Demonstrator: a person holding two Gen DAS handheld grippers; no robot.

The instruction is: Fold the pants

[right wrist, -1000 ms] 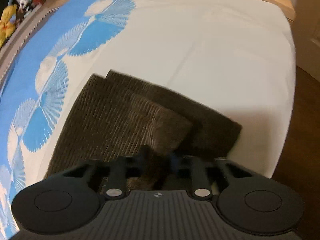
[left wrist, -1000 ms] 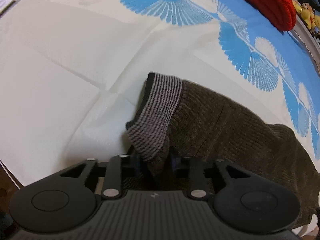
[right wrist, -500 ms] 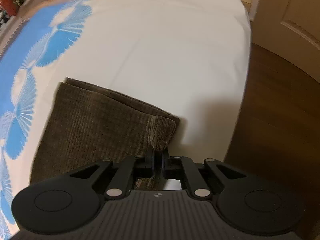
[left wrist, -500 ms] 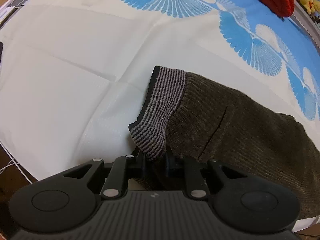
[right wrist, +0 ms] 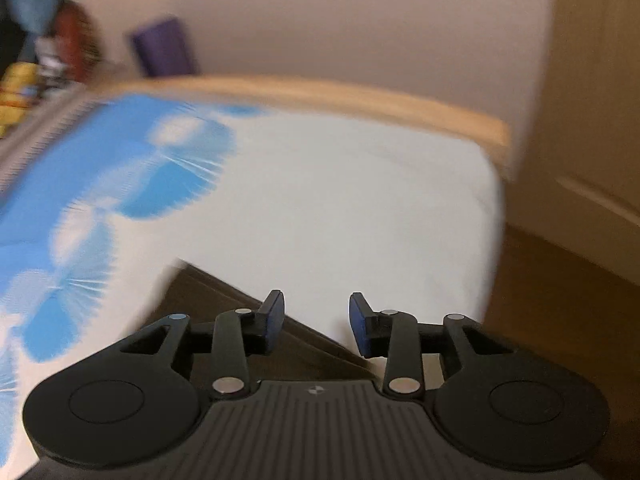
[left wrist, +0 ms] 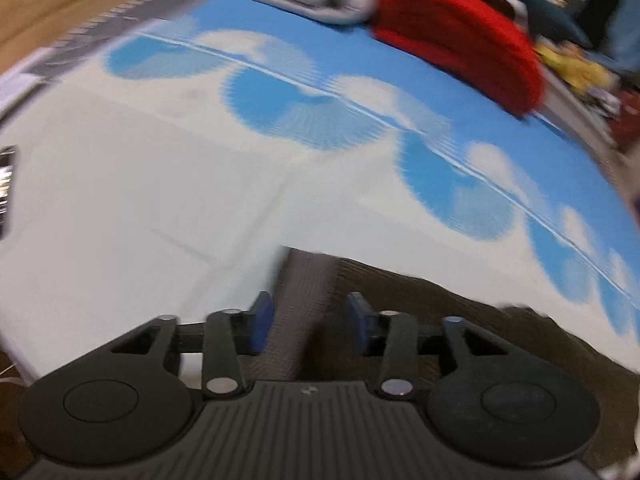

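Both hand-held grippers [left wrist: 308, 322] [right wrist: 316, 322] lifted, jaws opening; pants [left wrist: 440, 312] released on bedsheet [left wrist: 120, 220].

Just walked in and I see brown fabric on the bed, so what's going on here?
A person with a handheld gripper in each hand is folding brown corduroy pants on a bed sheet printed with blue fans. Both sets of jaws are opening. The left gripper has the striped waistband between its pads without pinching it; the right gripper is over the folded edge of the pants with nothing gripped. The pants lie folded flat, apparently just let go.
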